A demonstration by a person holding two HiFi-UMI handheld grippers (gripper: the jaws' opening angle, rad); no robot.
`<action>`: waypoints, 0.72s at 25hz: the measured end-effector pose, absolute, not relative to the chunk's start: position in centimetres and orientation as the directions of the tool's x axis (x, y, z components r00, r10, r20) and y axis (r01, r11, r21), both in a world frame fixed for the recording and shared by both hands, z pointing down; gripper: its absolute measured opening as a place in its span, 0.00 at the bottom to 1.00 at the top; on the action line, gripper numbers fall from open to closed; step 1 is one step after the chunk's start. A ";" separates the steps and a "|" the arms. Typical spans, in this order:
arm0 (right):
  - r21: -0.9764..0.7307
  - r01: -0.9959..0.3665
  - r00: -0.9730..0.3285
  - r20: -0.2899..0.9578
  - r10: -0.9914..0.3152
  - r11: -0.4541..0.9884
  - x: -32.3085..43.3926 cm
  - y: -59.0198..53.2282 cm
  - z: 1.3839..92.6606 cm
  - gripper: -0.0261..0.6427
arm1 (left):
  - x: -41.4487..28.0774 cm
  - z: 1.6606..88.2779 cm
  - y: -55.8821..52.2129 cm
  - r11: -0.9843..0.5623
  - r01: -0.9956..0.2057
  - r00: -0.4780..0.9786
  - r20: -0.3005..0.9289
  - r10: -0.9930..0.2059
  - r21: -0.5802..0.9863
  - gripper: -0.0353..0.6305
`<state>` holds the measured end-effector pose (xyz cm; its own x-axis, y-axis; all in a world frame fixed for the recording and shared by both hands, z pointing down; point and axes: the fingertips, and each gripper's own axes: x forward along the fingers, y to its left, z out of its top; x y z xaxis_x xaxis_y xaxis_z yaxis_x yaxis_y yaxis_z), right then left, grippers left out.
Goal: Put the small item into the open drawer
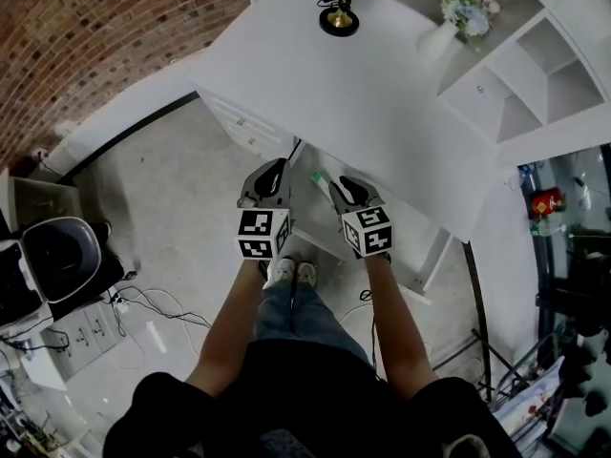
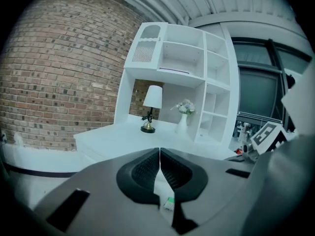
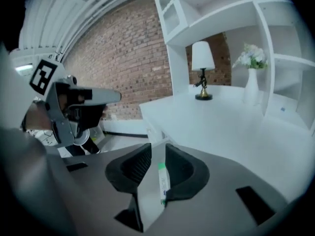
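Observation:
The small item, a white tube with a green cap [image 1: 319, 178], lies in the open white drawer [image 1: 307, 225] under the desk's front edge. Both grippers hang over the drawer. My left gripper [image 1: 278, 167] is to the tube's left, its jaws closed together with nothing between them [image 2: 160, 151]; the tube's end [image 2: 169, 203] shows below them. My right gripper [image 1: 341, 186] is just right of the tube. Its jaws [image 3: 157, 149] stand apart, and through the gap the tube [image 3: 162, 183] shows along the right jaw's inner edge, clear of the left jaw.
The white desk [image 1: 382, 103] carries a lamp [image 1: 338, 15] and a vase of flowers [image 1: 460, 12], with a white shelf unit [image 1: 535, 74] behind. The person's feet [image 1: 291, 273] stand under the drawer. Cables [image 1: 143, 303] and a black bin [image 1: 59, 256] lie left, by a brick wall [image 1: 86, 36].

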<state>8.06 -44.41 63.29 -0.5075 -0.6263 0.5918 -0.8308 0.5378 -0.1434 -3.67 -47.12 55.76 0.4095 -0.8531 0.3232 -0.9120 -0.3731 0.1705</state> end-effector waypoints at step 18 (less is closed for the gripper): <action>-0.144 -0.942 -0.319 0.105 -0.942 0.303 15.9 -40.5 43.2 0.04 | -0.7 42.0 -42.2 -0.505 -0.863 0.506 0.080 -0.859 0.030 0.09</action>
